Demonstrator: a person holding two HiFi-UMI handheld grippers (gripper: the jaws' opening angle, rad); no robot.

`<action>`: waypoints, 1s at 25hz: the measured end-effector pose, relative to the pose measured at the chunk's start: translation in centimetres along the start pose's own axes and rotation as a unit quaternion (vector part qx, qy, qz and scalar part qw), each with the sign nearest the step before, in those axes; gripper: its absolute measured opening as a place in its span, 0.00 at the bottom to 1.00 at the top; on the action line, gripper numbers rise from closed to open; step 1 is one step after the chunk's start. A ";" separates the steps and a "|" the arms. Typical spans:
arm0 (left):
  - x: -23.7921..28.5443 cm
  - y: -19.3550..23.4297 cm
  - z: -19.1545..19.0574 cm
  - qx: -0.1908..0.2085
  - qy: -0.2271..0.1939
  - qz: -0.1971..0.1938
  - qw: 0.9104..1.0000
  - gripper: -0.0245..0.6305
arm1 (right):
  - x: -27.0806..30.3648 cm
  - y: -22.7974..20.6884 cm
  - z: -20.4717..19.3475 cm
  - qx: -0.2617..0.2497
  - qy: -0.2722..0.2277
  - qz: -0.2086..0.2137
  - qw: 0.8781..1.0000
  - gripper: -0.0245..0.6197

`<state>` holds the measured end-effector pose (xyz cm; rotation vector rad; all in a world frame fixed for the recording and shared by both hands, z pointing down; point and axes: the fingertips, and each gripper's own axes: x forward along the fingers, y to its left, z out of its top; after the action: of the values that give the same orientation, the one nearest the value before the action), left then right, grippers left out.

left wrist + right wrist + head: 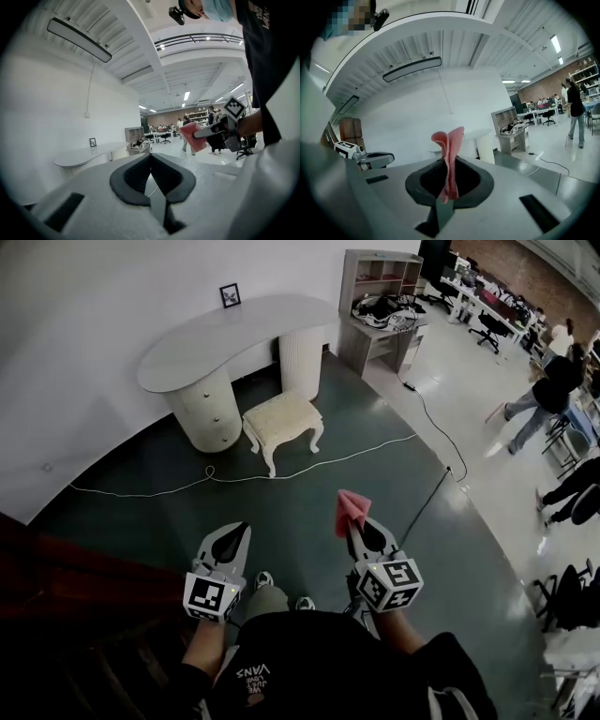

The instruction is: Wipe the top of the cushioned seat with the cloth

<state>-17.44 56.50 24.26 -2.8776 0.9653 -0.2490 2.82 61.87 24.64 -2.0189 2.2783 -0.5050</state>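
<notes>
Pink ribbed cloth (449, 159): where is it?
Pinched upright in the right gripper (356, 521), whose jaws are clamped on it, above the dark green floor (309, 512).
And the left gripper (151, 161)?
Jaws pressed together, nothing between them.
Where is the seat?
The cream cushioned stool with curved legs (282, 416) stands well ahead of both grippers, beside a white curved desk (234, 334).

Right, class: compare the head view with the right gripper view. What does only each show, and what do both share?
Only the head view shows the cushioned seat and the person's shoes. Only the right gripper view shows the ceiling light. Both show the pink cloth pinched in the right gripper, the curved white desk and the shelf unit.
</notes>
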 end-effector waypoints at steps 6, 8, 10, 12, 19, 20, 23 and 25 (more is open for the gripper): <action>1.6 0.8 0.0 -0.003 0.007 0.002 1.000 0.06 | 1.6 -1.0 0.6 0.022 -0.003 0.010 1.000 0.08; 2.3 1.8 -0.2 -0.006 0.006 0.003 1.000 0.06 | 2.8 -1.3 0.7 0.024 -0.002 0.008 1.000 0.08; 3.4 3.2 -0.3 -0.010 0.004 0.005 1.000 0.06 | 4.4 -1.7 0.9 0.025 -0.001 0.006 1.000 0.08; 4.7 4.9 -0.7 -0.015 0.005 0.005 1.000 0.06 | 6.6 -2.0 1.4 0.025 0.001 0.005 1.000 0.08; 11.0 12.8 -1.1 -0.023 -0.004 -0.007 1.000 0.06 | 16.4 -3.0 4.1 0.015 0.003 -0.004 1.000 0.08; 11.7 14.3 -1.2 -0.022 -0.002 -0.008 1.000 0.06 | 18.0 -2.8 4.4 0.014 0.003 -0.004 1.000 0.08; 13.7 18.7 -1.4 -0.018 0.001 -0.012 1.000 0.06 | 22.3 -2.2 5.6 0.013 -0.002 -0.007 1.000 0.08; 15.3 21.3 -1.5 -0.017 0.001 -0.017 1.000 0.06 | 24.8 -2.2 6.5 0.014 -0.006 -0.015 1.000 0.08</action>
<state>-18.24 30.23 24.58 -2.9280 0.9296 -0.2416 3.06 36.18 23.43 -2.0389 2.2252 -0.5239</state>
